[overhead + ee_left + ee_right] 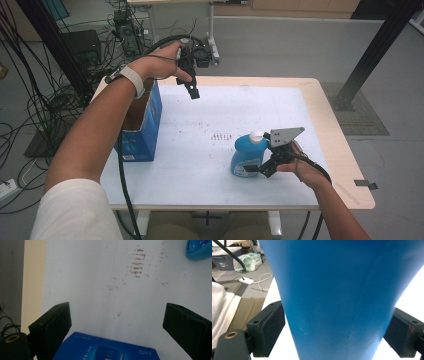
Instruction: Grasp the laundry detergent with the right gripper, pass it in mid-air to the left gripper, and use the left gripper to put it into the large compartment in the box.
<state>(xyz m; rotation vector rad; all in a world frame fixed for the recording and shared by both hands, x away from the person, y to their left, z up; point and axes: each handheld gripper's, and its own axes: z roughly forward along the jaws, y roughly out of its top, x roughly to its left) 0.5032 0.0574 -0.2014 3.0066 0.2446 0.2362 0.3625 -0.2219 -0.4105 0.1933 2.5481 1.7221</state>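
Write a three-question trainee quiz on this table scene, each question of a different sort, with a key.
1. True or false: the blue bottle lies flat on the white table.
2. Which gripper has the bottle between its jaws?
A. left gripper
B. right gripper
C. both
3. Fill in: the left gripper hangs above the open blue ____ at the table's left edge.

Key
1. False: it stands upright, white cap on top.
2. B: in the right gripper view both pads press on its sides.
3. box.
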